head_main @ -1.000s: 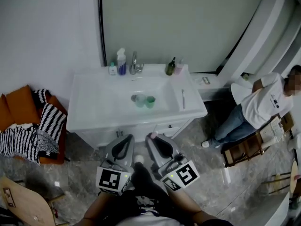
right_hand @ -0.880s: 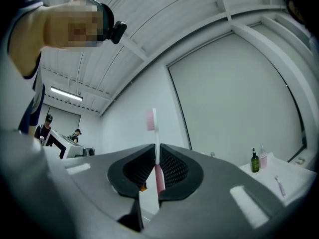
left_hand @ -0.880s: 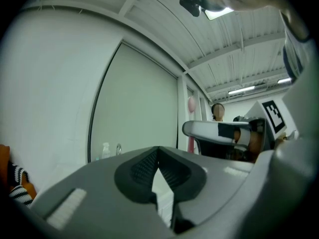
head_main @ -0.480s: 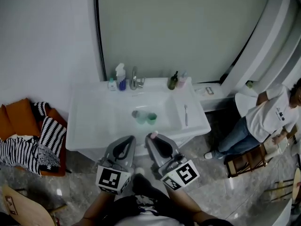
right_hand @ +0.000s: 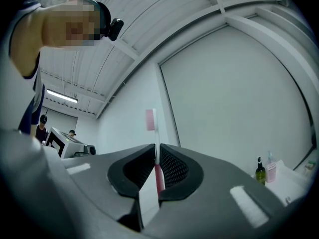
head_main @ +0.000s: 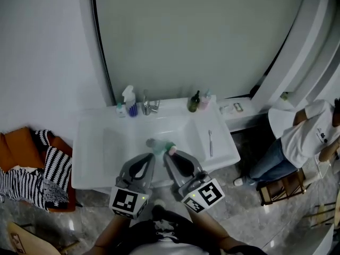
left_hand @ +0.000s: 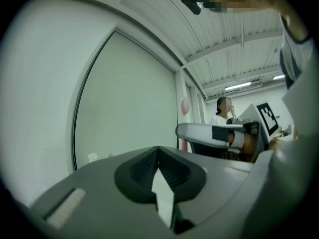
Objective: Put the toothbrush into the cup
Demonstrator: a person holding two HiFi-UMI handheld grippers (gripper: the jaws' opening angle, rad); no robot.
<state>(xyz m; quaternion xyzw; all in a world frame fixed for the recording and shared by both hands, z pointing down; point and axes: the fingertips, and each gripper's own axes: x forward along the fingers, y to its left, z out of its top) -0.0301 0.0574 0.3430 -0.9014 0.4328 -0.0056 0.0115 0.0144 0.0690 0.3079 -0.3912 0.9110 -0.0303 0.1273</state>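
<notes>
Our right gripper (head_main: 171, 155) has its fingers clamped on the pink toothbrush (right_hand: 150, 119), whose head sticks out past the tips. Our left gripper (head_main: 150, 156) has its fingers pressed together on nothing. The green cup (head_main: 169, 145) stands in the sink (head_main: 106, 158), just beyond the toothbrush.

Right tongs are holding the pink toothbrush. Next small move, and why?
Probably advance the right tongs forward over the white ceramic sink until the pink toothbrush hangs above the small green cup. The brush is clamped upright between the tongs, and in the head view the cup stands in the basin ahead of the tips, so lowering now would likely miss.
</notes>
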